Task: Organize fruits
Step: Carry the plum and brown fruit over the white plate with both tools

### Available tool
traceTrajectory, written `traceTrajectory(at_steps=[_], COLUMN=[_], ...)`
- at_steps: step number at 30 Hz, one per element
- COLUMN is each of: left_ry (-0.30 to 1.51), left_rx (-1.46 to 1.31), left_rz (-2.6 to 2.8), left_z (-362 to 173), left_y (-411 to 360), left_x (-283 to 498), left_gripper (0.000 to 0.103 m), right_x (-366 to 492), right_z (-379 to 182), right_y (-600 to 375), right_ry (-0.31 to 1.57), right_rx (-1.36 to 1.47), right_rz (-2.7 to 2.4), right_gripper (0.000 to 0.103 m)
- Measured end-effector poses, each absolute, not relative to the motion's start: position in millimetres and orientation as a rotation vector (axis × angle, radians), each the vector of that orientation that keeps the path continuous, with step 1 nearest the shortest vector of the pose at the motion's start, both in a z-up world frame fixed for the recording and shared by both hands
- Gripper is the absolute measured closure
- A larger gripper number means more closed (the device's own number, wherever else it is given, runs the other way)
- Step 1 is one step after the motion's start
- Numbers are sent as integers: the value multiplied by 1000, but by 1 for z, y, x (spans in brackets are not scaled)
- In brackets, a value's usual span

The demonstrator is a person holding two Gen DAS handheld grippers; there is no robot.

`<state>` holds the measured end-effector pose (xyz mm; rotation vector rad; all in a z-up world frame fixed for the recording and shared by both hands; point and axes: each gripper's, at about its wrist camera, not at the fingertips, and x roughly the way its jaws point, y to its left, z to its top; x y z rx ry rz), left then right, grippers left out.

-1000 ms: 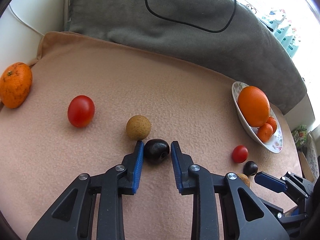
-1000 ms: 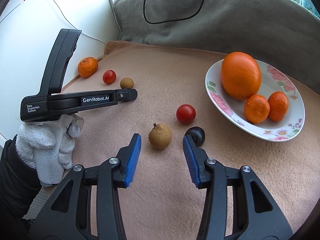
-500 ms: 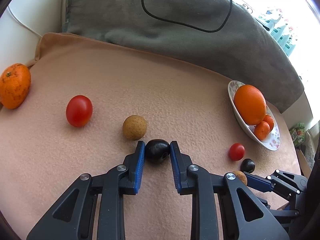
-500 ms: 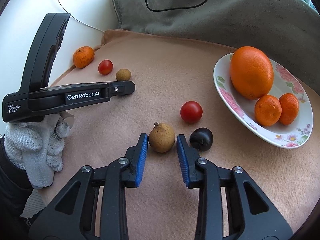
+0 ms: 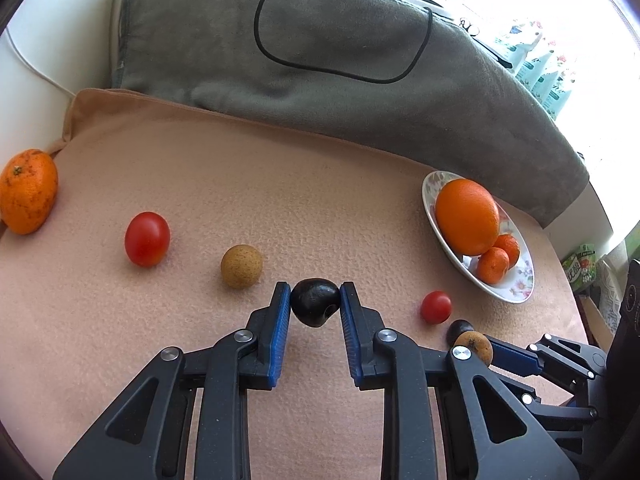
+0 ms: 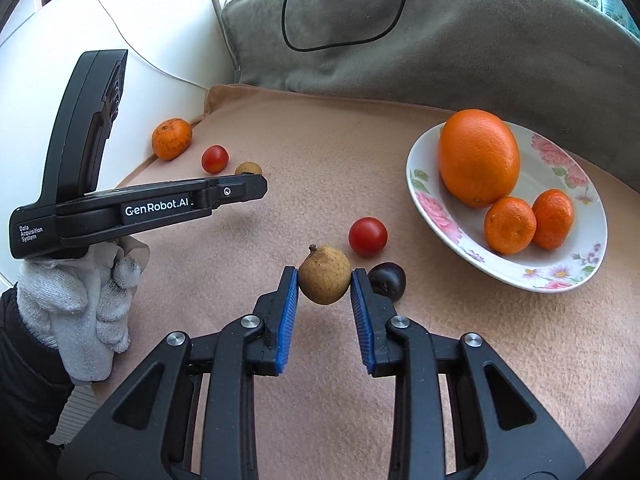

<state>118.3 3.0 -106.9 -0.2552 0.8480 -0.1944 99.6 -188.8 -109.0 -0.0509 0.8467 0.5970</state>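
Note:
My left gripper (image 5: 315,304) is shut on a dark plum (image 5: 315,306) and holds it just above the pink cloth. My right gripper (image 6: 325,280) is shut on a brown longan (image 6: 325,274), also raised slightly. A floral plate (image 6: 560,276) at the right holds a big orange (image 6: 478,158) and two mandarins (image 6: 510,225). Beside the right gripper lie a cherry tomato (image 6: 368,236) and a second dark plum (image 6: 387,281). At the far left lie a mandarin (image 5: 27,191), a tomato (image 5: 147,238) and a longan (image 5: 241,266).
A grey blanket (image 5: 320,72) with a black cable (image 5: 418,60) lies along the back of the cloth. A white wall (image 6: 120,20) borders the left side. The left gripper's body (image 6: 140,204) and gloved hand (image 6: 76,308) show in the right wrist view.
Both grippers closed on their fruit: the left on the dark plum, the right on the longan. Both fruits now sit slightly off the cloth.

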Motion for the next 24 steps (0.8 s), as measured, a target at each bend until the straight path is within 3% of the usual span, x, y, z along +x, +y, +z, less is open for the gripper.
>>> traceTrajectory(at_steps=[24], left_ry=[770], left_rx=[-156], left_rz=[-372], left_z=[-52], left_y=[-94], left_x=[164], left_gripper=[80], right_x=[109], right_z=[-76], right_y=[-287], right_ry=[762], right_rx=[48], right_rz=[425], right_gripper=[75])
